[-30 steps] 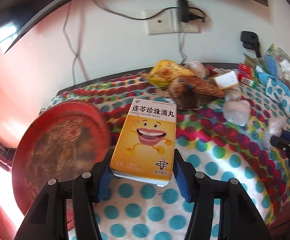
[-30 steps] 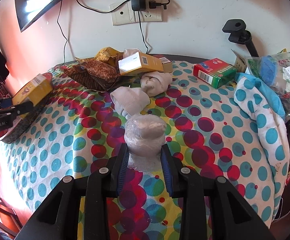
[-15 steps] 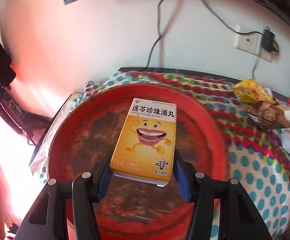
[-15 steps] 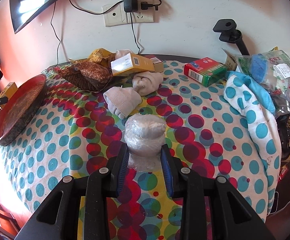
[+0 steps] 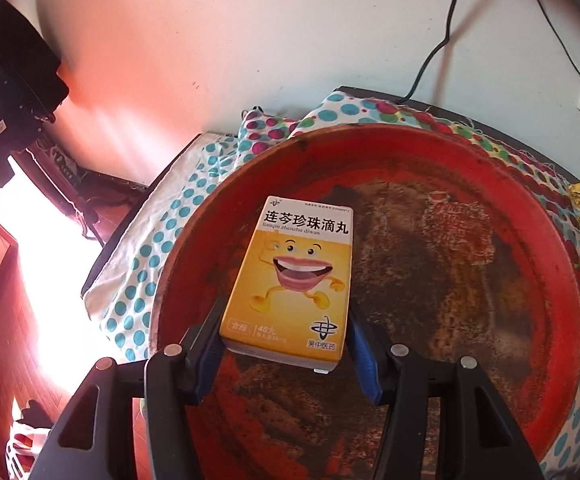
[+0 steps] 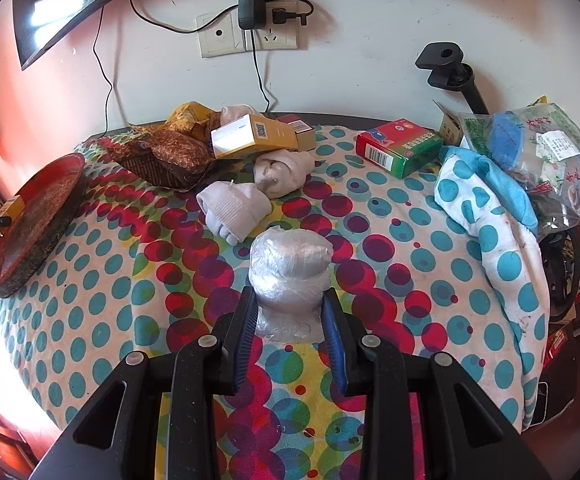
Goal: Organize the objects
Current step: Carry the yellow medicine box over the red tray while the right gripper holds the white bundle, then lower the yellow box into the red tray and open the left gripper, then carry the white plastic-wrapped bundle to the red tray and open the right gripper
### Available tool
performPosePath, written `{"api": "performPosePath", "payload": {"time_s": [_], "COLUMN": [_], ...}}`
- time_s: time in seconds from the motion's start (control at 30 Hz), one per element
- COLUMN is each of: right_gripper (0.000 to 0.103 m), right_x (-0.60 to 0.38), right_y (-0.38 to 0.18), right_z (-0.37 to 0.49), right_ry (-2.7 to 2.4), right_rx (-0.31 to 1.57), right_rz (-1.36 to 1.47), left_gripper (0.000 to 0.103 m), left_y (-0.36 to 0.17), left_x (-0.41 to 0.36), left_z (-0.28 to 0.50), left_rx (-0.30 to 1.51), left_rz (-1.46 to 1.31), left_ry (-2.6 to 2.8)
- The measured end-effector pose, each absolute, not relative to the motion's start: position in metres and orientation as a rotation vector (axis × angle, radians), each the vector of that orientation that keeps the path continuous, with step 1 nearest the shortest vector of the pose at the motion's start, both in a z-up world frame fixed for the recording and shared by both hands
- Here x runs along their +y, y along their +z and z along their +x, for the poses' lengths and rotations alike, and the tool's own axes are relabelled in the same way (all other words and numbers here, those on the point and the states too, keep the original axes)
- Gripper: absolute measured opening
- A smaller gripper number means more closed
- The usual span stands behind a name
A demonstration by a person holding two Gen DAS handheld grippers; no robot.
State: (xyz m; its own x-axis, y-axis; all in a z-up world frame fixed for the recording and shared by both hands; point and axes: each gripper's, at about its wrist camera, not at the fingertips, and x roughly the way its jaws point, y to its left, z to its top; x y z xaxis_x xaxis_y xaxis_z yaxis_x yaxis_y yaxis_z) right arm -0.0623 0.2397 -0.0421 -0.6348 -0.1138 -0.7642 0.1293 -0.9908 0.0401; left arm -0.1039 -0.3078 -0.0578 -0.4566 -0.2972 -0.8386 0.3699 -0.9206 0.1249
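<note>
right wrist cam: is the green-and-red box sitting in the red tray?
No. The green-and-red box lies on the dotted cloth at the far right, well apart from the red tray at the left edge.

Glossy cardboard box [image 5: 294, 276], worn red tray [image 5: 490, 168] — perhaps lacquered, crinkly plastic-wrapped bundle [image 6: 290, 264], cotton cloth [image 6: 89, 320]

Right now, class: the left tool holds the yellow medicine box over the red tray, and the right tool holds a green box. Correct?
Not quite. The right tool holds a plastic-wrapped bundle, as the right wrist view shows; the green box lies on the cloth.
</note>
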Motion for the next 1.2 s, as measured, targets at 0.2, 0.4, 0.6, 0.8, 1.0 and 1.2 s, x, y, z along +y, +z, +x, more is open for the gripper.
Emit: {"api": "performPosePath", "payload": {"time_s": [0.2, 0.4, 0.6, 0.8, 1.0, 1.2], "right_gripper": [0.03, 0.03, 0.03, 0.03, 0.03, 0.03], "right_x": [0.234, 0.229, 0.227, 0.217, 0.203, 0.171], "right_y": [-0.04, -0.04, -0.041, -0.04, -0.027, -0.007], "right_z": [-0.062, -0.06, -0.061, -0.064, -0.065, -0.071], "right_ry": [-2.725, -2.725, -2.724, -2.717, -2.72, -2.663], "right_rx": [0.043, 0.068, 0.059, 0.086, 0.08, 0.122], "right_rz": [1.269, 1.275, 1.271, 1.281, 1.247, 1.221], "left_gripper": [0.057, 0.058, 0.06, 0.06, 0.06, 0.06], "left_y": [-0.07, -0.065, -0.044, -0.009, -0.015, -0.025], "left_x": [-0.311, -0.312, -0.306, -0.272, -0.236, -0.235], "left_z": [-0.106, -0.102, -0.081, -0.018, 0.011, 0.031], "left_rx": [0.091, 0.071, 0.124, 0.25, 0.19, 0.174], "left_rz": [1.375, 1.32, 1.242, 1.019, 1.034, 0.996], "left_ry": [-2.369, -2.386, -2.391, -2.51, -2.554, -2.597]}}
